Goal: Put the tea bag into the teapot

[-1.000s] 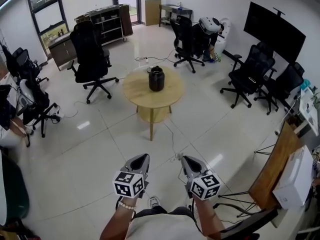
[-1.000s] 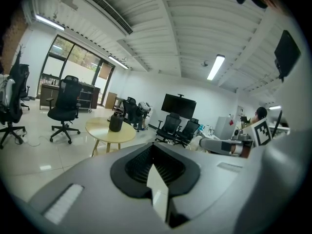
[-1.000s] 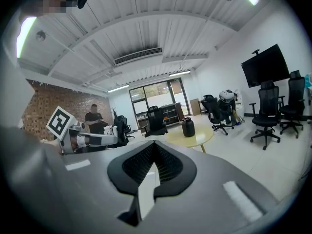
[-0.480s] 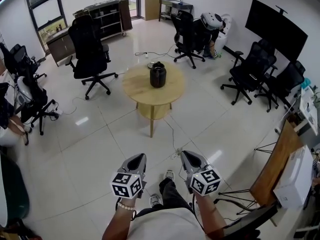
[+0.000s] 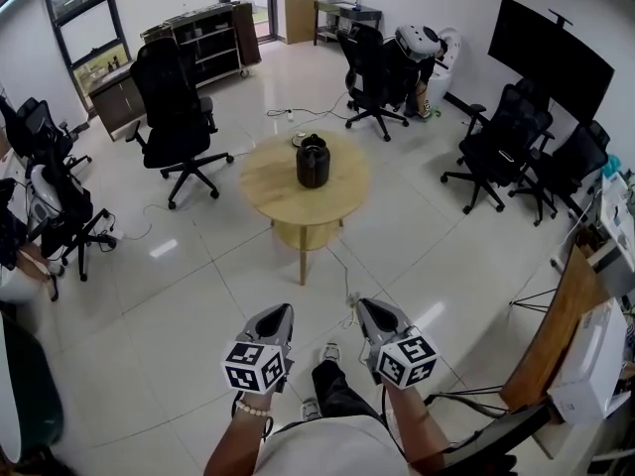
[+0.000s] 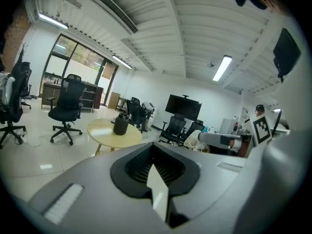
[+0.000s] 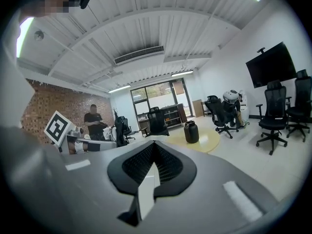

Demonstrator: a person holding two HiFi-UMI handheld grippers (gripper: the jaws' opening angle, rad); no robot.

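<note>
Left tongs (image 5: 280, 312) and right tongs (image 5: 368, 307) are closed, empty; the teapot (image 5: 312, 161) stands on the worktop (image 5: 270, 184) at 12 o'clock.

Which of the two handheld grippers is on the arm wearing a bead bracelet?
The left gripper: a white bead bracelet sits just behind it on that arm. No bracelet shows behind the right gripper.

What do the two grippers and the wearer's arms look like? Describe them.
Both the left gripper and right gripper have smooth grey shells, black ribbed lining and a white cube with black square markers. A pale beaded bracelet circles the left wrist.
</note>
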